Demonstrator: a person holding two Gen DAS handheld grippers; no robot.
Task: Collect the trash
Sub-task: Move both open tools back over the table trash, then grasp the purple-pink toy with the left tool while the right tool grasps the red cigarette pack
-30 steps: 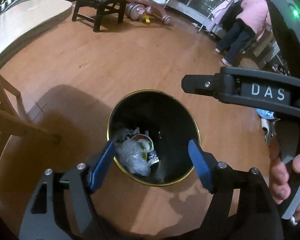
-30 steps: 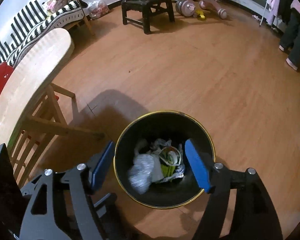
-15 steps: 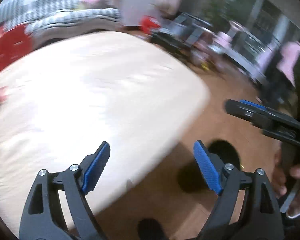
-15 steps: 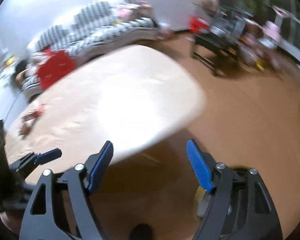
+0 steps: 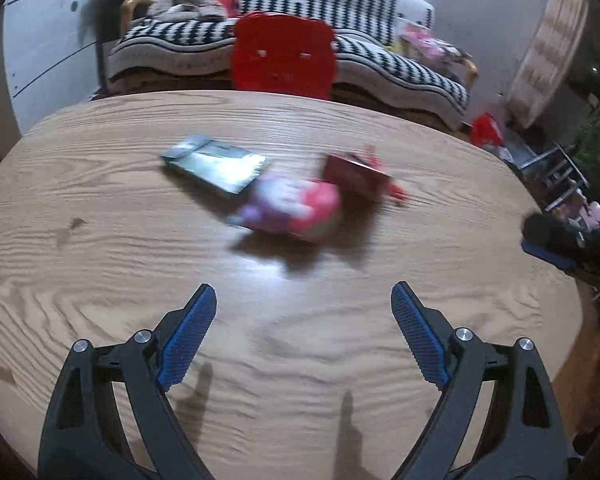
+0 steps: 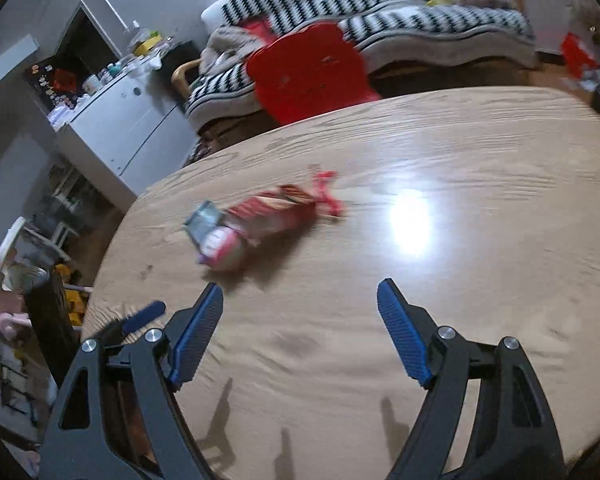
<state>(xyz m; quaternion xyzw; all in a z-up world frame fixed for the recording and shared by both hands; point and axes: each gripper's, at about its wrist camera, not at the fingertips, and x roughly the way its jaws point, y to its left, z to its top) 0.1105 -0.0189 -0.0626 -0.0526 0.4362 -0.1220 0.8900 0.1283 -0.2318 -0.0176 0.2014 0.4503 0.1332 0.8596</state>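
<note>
Both grippers have swung up from over the bin on the floor, and now face the wooden table (image 5: 100, 320), where a small heap of trash lies.

The left gripper (image 5: 303, 334) hovers low above the tabletop with its jaws wide and nothing between them. The trash sits straight ahead of it, apart from the fingertips, a little beyond the gap. From left to right in this view: a dark foil wrapper (image 5: 216, 168) lying flat, its long axis running from far-left to near-right; a pink pack (image 5: 296, 210), rounded and blurred, nearest to the fingers; and a red wrapper (image 5: 360, 178) behind it on the right, with a thin red scrap (image 5: 396, 192) just beside it. The three main pieces touch or overlap.

The right gripper (image 6: 300, 332) also stands wide and empty. From its view the heap lies ahead and to the left of its fingers, with the red wrapper (image 6: 272, 214) stretched along a line from near-left to far-right.

The left gripper looks nearer and better lined up, judging by how centred the pink pack sits ahead of its jaws. A forward reach with the fingers closing across the pack's short side seems the likely call. Motion blur hides the finer outlines.
</note>
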